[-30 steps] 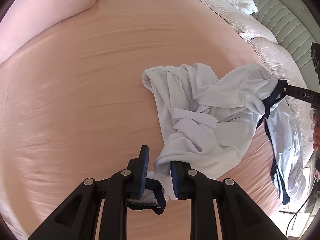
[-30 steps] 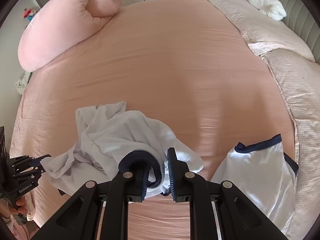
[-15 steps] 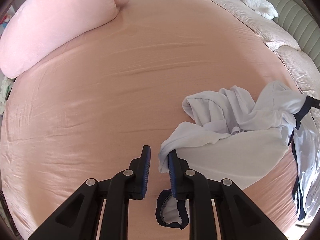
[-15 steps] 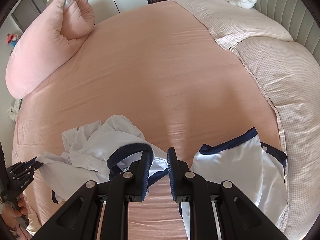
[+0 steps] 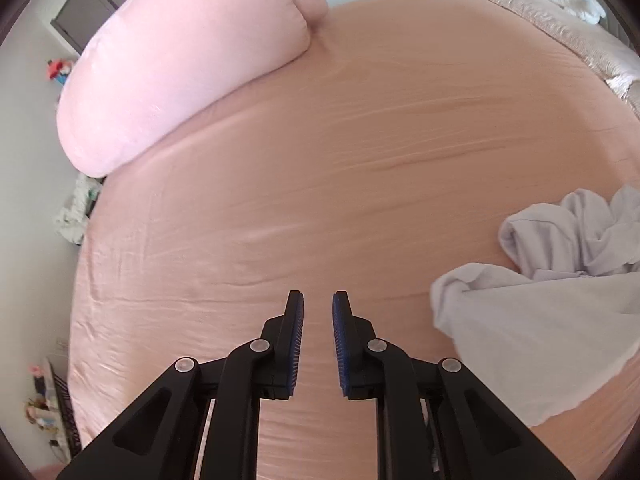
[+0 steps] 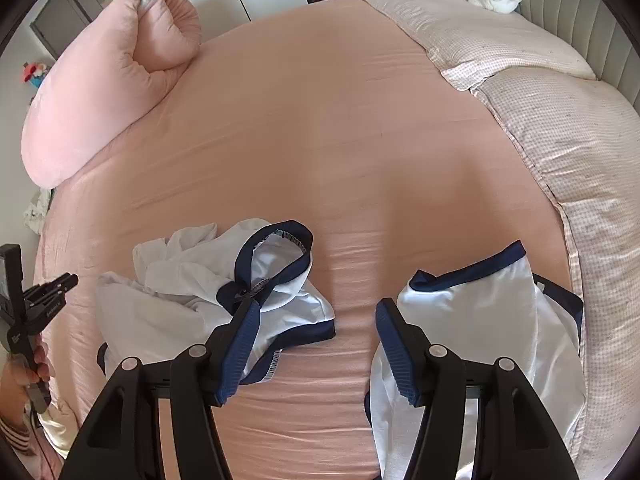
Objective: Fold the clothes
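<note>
Right now the right gripper (image 6: 316,308) is sitting in the lower middle of its own view, its jaws opening wide with only bare pink sheet (image 6: 340,128) between the blue pads; nothing is being pinched. Just to the left of its left finger a crumpled white garment with navy trim (image 6: 224,280) is lying in a heap on the sheet, its navy-edged opening gaping upward, and the finger appears to be overlapping its edge, though whether it is touching the cloth is hard to say. To the right of the other finger a second white piece with navy trim (image 6: 480,320) is lying flatter, running down toward the lower edge of the frame.

At the far left edge of that view the left gripper (image 6: 60,284) is showing as a dark tool with a hand (image 6: 28,364) wrapping its handle. In its own camera the left gripper (image 5: 318,308) is pointing down at empty sheet, its jaws drawn nearly together with a slim gap and no cloth in them. The white garment (image 5: 540,300) is lying well off to the right side of that frame, apart from the fingers.

A big pink pillow (image 5: 180,72) is resting at the upper left, and a checked quilt (image 6: 560,140) is covering the right side of the bed.
</note>
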Available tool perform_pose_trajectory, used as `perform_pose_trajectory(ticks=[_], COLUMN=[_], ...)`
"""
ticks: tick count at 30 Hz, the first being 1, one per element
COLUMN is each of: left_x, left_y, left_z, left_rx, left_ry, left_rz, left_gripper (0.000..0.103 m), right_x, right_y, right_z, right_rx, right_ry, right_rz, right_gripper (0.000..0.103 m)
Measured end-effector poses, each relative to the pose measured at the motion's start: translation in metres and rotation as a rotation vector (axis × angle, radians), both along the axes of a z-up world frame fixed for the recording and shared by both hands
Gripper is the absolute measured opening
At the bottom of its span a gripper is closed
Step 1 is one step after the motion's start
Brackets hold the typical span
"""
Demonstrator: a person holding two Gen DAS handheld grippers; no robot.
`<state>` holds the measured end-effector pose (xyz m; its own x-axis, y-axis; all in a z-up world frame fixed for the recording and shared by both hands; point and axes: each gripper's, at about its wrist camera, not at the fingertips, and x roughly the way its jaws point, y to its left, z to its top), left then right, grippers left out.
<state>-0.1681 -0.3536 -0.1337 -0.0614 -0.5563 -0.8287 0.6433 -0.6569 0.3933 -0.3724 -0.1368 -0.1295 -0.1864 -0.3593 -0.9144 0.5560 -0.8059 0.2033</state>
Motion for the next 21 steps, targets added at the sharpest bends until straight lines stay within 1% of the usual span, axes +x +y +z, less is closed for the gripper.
perform_pose_trajectory(ticks=[1,2,5,8,9,11,13,14,16,18,19,21], left_x=[0.003,0.008,0.019,0.015,0.014,0.013,0.01,0.008,0.005,0.001,0.0,0.001], left_y=[-0.005,-0.01,-0.012,-0.003,0.001,0.012,0.025,0.032,0.04,0.048,0.051,0.054], left_z=[0.001,0.004,0.01,0.007,0.004,-0.004,-0.01,-0.011,-0.016,-0.021,-0.022,-0.021], left_rx=[0.012,0.058,0.225,0.281,0.33,0.446,0.544,0.579,0.624,0.673,0.694,0.733], left_ry=[0.004,0.03,0.148,0.1,0.099,0.129,0.158,0.163,0.161,0.162,0.17,0.211], left_rz=[0.015,0.034,0.036,0.043,0.042,0.038,0.027,0.024,0.025,0.022,0.027,0.044], left_gripper=[0.013,0.013,0.013,0.014,0.014,0.014,0.015,0.016,0.018,0.028,0.031,0.047], right_x=[0.001,0.002,0.006,0.006,0.007,0.011,0.016,0.02,0.028,0.036,0.04,0.046], right_y=[0.0,-0.001,-0.001,-0.002,-0.003,-0.004,-0.006,-0.008,-0.012,-0.015,-0.017,-0.019], right_z=[-0.002,-0.003,-0.01,-0.02,-0.023,-0.027,-0.032,-0.034,-0.038,-0.042,-0.044,-0.047], right_rx=[0.008,0.017,0.021,0.048,0.051,0.057,0.082,0.101,0.148,0.195,0.218,0.249], right_ry=[-0.002,-0.004,-0.024,-0.053,-0.065,-0.076,-0.072,-0.064,-0.03,0.003,0.019,0.037], right_rz=[0.005,0.009,0.017,0.024,0.027,0.039,0.06,0.076,0.122,0.167,0.19,0.221], right_gripper=[0.06,0.06,0.06,0.06,0.06,0.06,0.06,0.06,0.06,0.06,0.06,0.06])
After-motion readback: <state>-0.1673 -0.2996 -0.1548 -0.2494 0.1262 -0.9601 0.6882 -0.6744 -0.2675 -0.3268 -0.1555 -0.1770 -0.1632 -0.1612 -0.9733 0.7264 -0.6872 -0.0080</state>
